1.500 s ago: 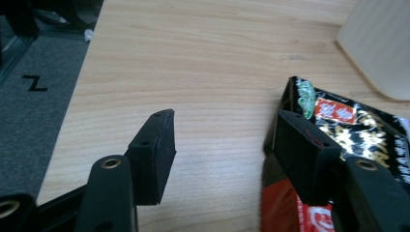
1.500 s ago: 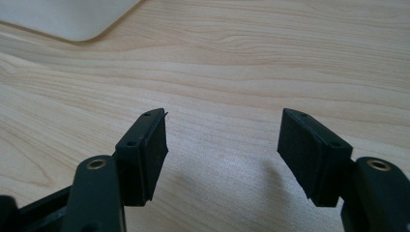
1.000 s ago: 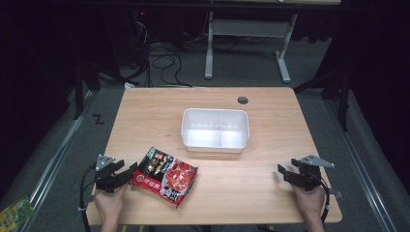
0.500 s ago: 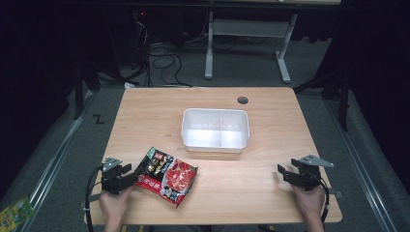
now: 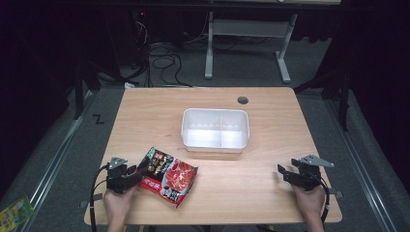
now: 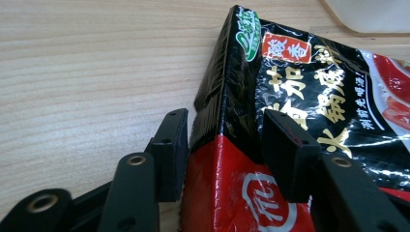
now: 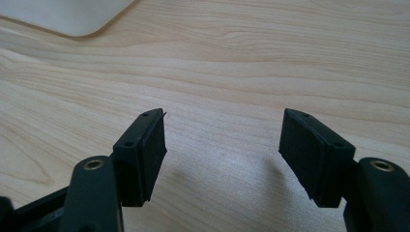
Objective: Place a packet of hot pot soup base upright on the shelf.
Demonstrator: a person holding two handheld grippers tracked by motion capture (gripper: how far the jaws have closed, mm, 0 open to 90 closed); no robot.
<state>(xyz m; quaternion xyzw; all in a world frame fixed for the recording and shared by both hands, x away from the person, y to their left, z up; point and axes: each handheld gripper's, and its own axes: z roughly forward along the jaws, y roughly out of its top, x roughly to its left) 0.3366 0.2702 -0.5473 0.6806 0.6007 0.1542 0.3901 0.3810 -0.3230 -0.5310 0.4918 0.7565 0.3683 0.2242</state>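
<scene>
A black and red food packet (image 5: 169,176) lies flat near the table's front left. My left gripper (image 5: 139,177) is at its left end. In the left gripper view the packet's raised edge (image 6: 232,96) stands between the two pads of that gripper (image 6: 222,133). Its jaws have just been closing around that edge; the pads sit close against each side, and no squeeze shows in the foil. My right gripper (image 5: 284,173) rests low at the front right, apart from the packet. Its jaws (image 7: 222,130) stand wide over bare wood with nothing between them.
A white two-compartment tray (image 5: 215,112) stands at the table's middle, beyond the packet; its corner shows in the left gripper view (image 6: 372,14) and the right gripper view (image 7: 63,14). A round cable hole (image 5: 242,100) is behind it. Cables and a desk frame lie on the floor beyond.
My left gripper has slid right, up to the packet's left end, and its jaws have narrowed around the edge. The right gripper and the tray have stayed put.
</scene>
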